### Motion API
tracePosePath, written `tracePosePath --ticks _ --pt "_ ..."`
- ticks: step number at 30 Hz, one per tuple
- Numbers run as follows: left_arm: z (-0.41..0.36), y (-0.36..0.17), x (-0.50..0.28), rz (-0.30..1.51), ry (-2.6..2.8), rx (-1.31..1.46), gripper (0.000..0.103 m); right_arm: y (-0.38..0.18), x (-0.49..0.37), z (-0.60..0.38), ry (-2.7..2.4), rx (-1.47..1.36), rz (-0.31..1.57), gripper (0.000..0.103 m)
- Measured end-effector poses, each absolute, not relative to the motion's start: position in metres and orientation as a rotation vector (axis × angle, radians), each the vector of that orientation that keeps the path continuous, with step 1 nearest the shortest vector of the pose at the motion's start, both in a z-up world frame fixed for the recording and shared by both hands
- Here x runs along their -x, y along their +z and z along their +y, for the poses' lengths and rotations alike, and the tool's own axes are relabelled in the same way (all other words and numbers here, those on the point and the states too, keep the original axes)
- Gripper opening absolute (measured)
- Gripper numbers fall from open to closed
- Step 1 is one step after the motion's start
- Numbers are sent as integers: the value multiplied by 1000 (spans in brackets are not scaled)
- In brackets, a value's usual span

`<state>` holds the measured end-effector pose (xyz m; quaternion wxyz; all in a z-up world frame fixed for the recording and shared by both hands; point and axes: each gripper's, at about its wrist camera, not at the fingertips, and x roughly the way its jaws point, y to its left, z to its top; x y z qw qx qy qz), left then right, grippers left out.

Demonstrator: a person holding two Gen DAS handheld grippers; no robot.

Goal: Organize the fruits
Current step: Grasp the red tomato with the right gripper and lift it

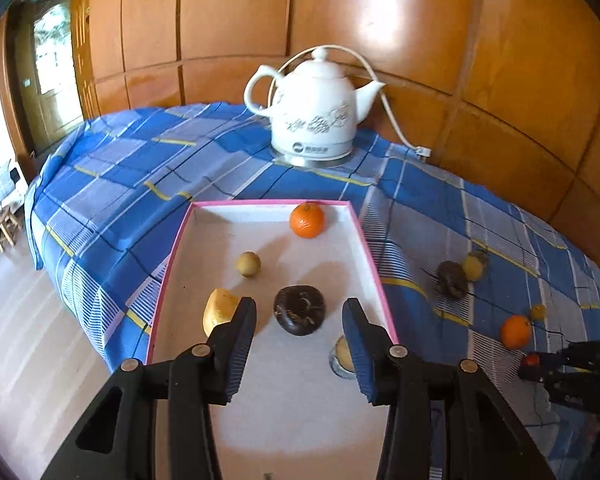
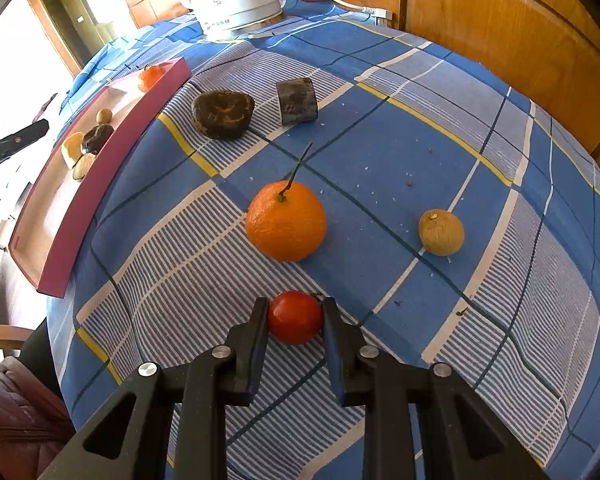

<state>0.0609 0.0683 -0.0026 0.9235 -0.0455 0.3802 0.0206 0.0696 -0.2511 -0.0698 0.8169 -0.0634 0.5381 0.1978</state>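
Note:
A pink-rimmed white tray (image 1: 374, 264) holds an orange (image 1: 307, 220), a small tan fruit (image 1: 248, 264), a yellow fruit piece (image 1: 218, 311), a dark wrinkled fruit (image 1: 299, 309) and a pale fruit (image 1: 343, 354) partly hidden by a finger. My left gripper (image 1: 300, 320) is open over the tray, its jaws either side of the dark fruit and above it. My right gripper (image 2: 296, 320) is shut on a small red tomato (image 2: 295, 317) resting on the cloth. An orange with a stem (image 2: 285, 226), a tan round fruit (image 2: 441, 232), a dark wrinkled fruit (image 2: 222, 114) and a dark block (image 2: 297, 101) lie beyond.
A white electric kettle (image 1: 314, 114) with its cord stands at the back of the blue checked cloth (image 1: 140, 168). Wooden panels (image 1: 420, 40) close off the back. The table edge drops to the floor on the left. The tray also shows in the right wrist view (image 2: 100, 176).

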Motion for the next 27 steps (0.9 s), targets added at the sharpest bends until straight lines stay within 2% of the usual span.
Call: tracePosePath --ticks 27 --pt "48 24 -34 673 11 19 47 -70 -68 -250 422 153 1136 26"
